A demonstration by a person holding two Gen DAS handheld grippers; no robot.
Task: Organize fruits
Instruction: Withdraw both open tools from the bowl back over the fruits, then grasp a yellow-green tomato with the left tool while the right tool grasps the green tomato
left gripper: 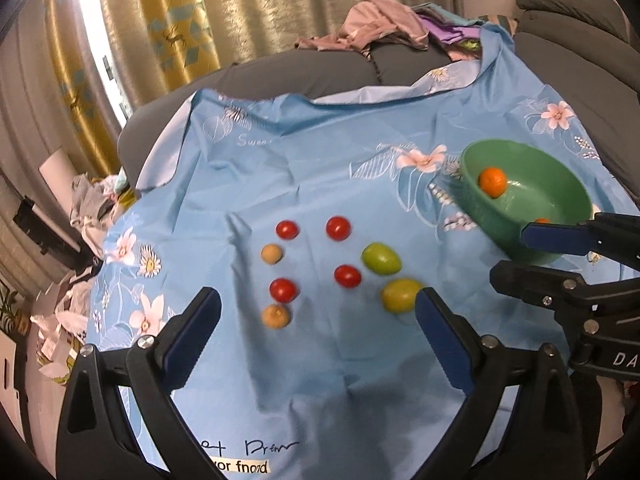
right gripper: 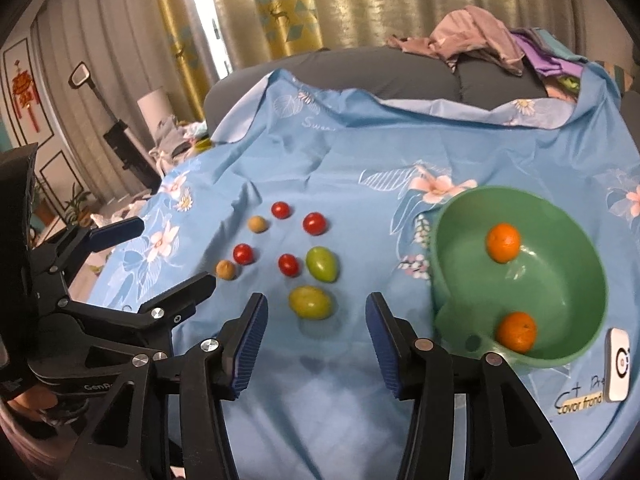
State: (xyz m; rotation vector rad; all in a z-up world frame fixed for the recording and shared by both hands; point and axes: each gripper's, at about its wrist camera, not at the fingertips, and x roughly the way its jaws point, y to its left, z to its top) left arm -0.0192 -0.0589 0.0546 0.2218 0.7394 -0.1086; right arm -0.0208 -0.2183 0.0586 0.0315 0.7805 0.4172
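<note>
Several red cherry tomatoes [left gripper: 338, 228] [right gripper: 314, 223], two small tan fruits [left gripper: 275, 316] [right gripper: 226, 269] and two green fruits [left gripper: 381, 258] [right gripper: 322, 264] lie loose on the blue flowered cloth [left gripper: 304, 168]. A green bowl [left gripper: 560, 184] [right gripper: 568, 280] at the right holds two oranges [right gripper: 503, 242] [left gripper: 493, 182]. My left gripper [left gripper: 316, 304] hangs open and wide above the near edge of the fruit group, nothing between its fingers. My right gripper [right gripper: 316, 306] is open too, with the yellowish green fruit [right gripper: 310, 302] [left gripper: 401, 295] lying on the cloth just beyond its fingertips, untouched.
A grey sofa back carries a pile of clothes [left gripper: 384, 24] [right gripper: 480, 40] behind the cloth. A small white device [right gripper: 618, 364] lies at the cloth's right near edge beside the bowl. Curtains hang behind; clutter sits on the floor at the left [left gripper: 92, 200].
</note>
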